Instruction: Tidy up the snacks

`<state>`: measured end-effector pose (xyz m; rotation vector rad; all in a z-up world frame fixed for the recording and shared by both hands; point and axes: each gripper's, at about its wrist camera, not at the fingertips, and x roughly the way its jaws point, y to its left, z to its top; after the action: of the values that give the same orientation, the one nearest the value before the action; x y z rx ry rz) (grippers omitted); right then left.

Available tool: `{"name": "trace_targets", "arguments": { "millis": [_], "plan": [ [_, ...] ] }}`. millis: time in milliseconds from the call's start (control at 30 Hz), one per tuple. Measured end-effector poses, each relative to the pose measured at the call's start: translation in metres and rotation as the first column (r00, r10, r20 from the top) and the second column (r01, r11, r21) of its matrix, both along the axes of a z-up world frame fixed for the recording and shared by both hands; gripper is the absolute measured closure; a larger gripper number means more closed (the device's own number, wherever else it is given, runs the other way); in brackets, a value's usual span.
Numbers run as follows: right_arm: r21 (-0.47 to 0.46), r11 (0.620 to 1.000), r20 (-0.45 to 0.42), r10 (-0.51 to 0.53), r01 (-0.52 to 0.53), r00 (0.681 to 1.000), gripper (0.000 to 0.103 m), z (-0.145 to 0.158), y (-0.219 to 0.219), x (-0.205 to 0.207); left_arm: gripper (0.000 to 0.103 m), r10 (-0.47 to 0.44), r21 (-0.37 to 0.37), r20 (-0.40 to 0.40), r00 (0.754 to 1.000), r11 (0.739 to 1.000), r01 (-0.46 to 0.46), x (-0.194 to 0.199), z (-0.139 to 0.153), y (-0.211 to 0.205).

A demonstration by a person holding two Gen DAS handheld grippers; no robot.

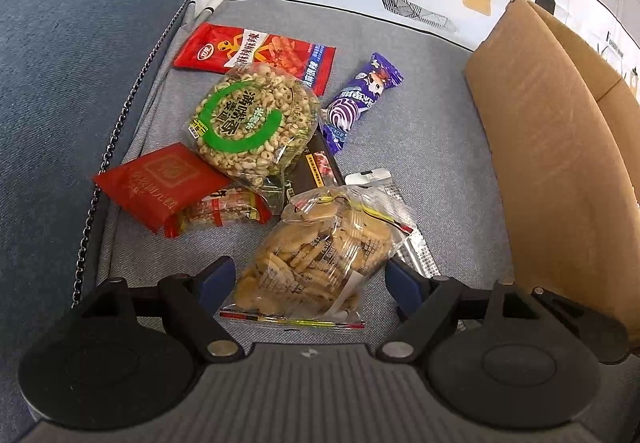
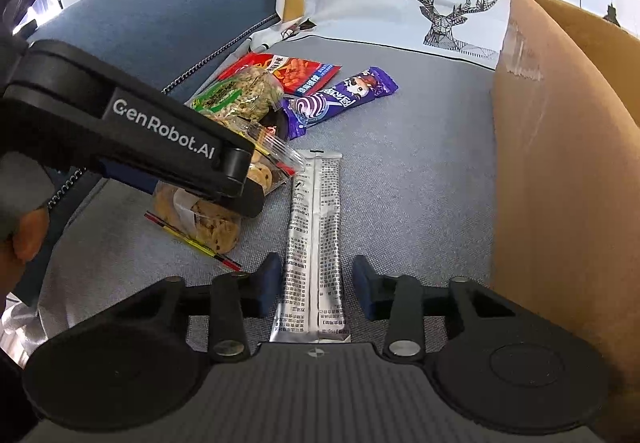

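Right gripper (image 2: 314, 289): jaws spread, straddling the near end of the silver stick pack (image 2: 314, 243), which lies flat on the sofa seat (image 2: 420, 183); pads clear of it on both sides.

Left gripper (image 1: 308, 285): jaws likewise spread around the clear cookie bag (image 1: 316, 255), not yet pinching.

Advice: close slowly and grip each pack across its width, not the crinkly seal.

Beyond: puffed-grain pack (image 1: 250, 119), purple candy bar (image 1: 356, 103).

Cardboard box (image 2: 560, 163) at right is the likely destination.
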<state>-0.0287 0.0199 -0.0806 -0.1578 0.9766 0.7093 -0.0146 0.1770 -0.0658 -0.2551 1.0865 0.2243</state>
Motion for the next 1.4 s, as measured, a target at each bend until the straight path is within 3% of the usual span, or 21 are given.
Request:
{"name": "trace_targets", "arguments": {
  "millis": [300,500,700,1033,1200,1400],
  "plan": [
    [0.012,1.0,0.081,-0.03,0.029,0.996,0.075,0.008,-0.005,-0.003,0.017,-0.003,0.004,-0.005,1.0,1.0,0.003,0.002,-0.001,-0.001],
    [-0.039,0.999,0.031,-0.024,0.025,0.999,0.071,-0.003,-0.002,0.0,0.017,-0.007,0.007,-0.01,1.0,1.0,0.007,0.003,-0.003,-0.002],
    [-0.039,0.999,0.036,-0.027,0.028,0.999,0.069,-0.004,0.0,0.0,0.017,-0.009,0.01,-0.015,1.0,1.0,0.009,0.004,-0.004,-0.002],
    [-0.036,0.999,0.08,-0.024,0.027,0.996,0.079,0.0,0.0,-0.003,0.018,-0.01,0.026,-0.024,1.0,1.0,0.01,0.008,-0.006,-0.006],
    [-0.019,0.999,0.098,-0.025,0.027,0.995,0.081,0.008,-0.003,-0.007,0.046,-0.004,0.027,-0.014,1.0,1.0,0.004,0.007,-0.003,-0.01],
    [0.006,1.0,0.151,-0.01,0.009,0.988,0.081,0.023,-0.01,-0.02,0.052,0.05,0.01,0.087,0.995,0.999,-0.052,-0.008,0.019,-0.012]
  ]
}}
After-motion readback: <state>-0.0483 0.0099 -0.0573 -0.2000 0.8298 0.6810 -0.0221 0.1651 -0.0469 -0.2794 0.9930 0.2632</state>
